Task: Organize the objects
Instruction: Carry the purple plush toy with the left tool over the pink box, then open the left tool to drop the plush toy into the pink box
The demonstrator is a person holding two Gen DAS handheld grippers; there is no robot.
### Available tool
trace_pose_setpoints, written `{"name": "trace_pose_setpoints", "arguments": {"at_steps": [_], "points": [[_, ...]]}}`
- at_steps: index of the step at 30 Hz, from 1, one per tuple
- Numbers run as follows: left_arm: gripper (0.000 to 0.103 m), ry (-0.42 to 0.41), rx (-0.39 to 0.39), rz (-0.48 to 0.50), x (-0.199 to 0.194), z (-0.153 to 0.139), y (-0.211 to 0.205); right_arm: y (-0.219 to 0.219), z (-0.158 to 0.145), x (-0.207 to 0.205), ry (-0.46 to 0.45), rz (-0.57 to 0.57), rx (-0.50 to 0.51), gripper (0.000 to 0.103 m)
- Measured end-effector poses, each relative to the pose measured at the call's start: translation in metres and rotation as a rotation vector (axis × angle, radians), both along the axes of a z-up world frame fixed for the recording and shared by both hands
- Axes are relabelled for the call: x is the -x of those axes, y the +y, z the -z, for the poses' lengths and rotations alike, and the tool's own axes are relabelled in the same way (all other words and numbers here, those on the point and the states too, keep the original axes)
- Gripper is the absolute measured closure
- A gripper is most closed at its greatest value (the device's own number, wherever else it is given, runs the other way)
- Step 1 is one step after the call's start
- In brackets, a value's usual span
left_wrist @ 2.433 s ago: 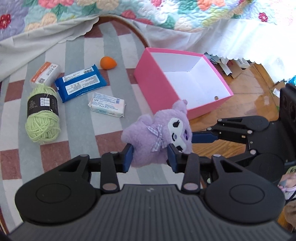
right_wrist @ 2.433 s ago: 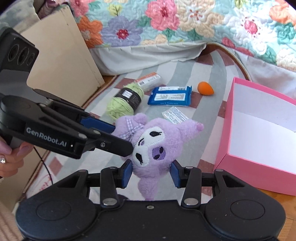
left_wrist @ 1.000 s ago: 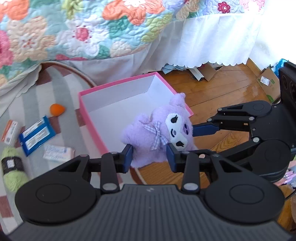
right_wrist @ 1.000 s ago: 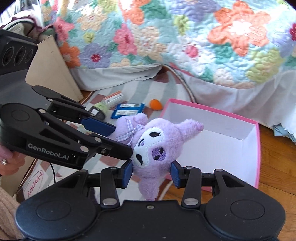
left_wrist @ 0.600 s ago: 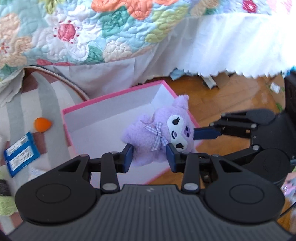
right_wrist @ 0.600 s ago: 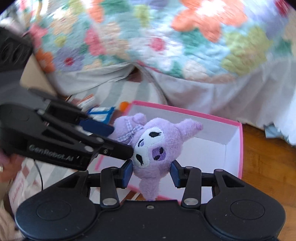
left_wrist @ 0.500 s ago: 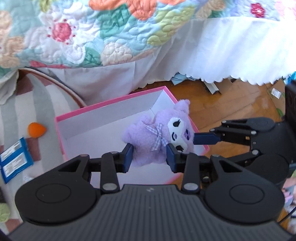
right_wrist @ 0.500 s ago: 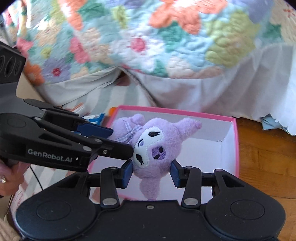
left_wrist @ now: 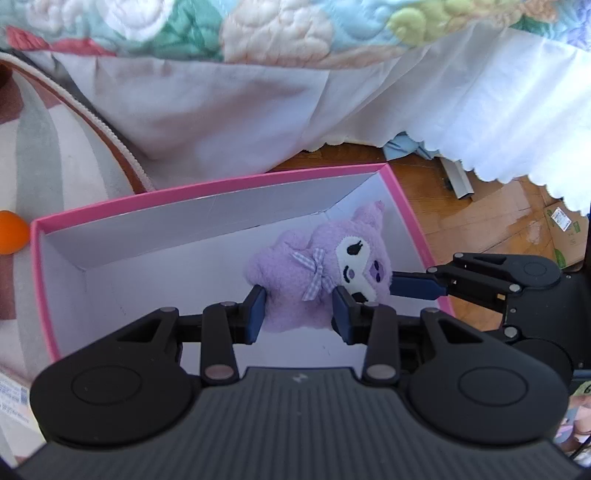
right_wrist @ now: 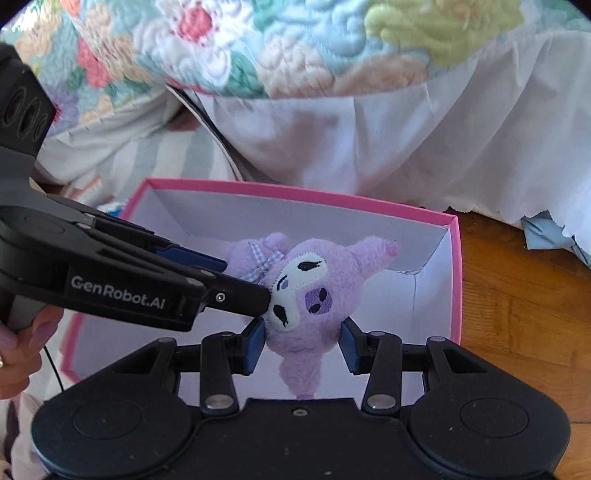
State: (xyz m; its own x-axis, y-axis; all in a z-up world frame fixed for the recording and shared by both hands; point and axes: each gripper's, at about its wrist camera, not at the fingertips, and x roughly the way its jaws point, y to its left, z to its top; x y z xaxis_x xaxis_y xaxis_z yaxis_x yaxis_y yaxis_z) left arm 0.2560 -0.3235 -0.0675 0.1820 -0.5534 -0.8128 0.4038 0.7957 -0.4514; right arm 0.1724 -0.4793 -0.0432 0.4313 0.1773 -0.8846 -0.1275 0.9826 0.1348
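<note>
Hanging at 12 o'clock, the quilted bedspread (left_wrist: 258, 33) is draping behind the pink box (left_wrist: 221, 184). Inside the box, toward 3 o'clock, the purple plush toy (left_wrist: 295, 280) is being gripped by both narrowly parted claws: left claw (left_wrist: 297, 314) clamping its body, right claw (right_wrist: 303, 343) clamping its head.

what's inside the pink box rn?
Only the purple plush toy, gripped by both the left gripper and the right gripper, seen against the pink box interior. The visible white floor is bare; the part behind the toy and grippers is hidden.
</note>
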Motion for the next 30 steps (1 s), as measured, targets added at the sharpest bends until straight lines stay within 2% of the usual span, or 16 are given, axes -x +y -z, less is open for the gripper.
{"name": "trace_pose_setpoints", "arguments": {"at_steps": [12,14,17,20,24,30], "points": [[0.067,0.081,-0.075,-0.086,-0.018,0.045,-0.019,0.021,0.042,-0.031,0.067,-0.064,0.167,0.055],[0.069,0.111,-0.042,-0.094,-0.020,0.051,-0.022,0.021,0.047,-0.033,0.075,-0.073,0.172,0.060],[0.070,0.183,-0.001,-0.109,-0.022,0.062,-0.031,0.025,0.055,-0.038,0.098,-0.079,0.183,0.060],[0.069,0.164,-0.015,-0.115,-0.019,0.062,-0.038,0.033,0.058,-0.040,0.093,-0.099,0.242,0.061],[0.070,0.139,-0.002,-0.123,-0.017,0.059,-0.036,0.028,0.056,-0.041,0.093,-0.054,0.241,0.062],[0.070,0.109,-0.028,-0.127,-0.019,0.054,-0.034,0.023,0.053,-0.039,0.079,-0.039,0.319,0.062]]}}
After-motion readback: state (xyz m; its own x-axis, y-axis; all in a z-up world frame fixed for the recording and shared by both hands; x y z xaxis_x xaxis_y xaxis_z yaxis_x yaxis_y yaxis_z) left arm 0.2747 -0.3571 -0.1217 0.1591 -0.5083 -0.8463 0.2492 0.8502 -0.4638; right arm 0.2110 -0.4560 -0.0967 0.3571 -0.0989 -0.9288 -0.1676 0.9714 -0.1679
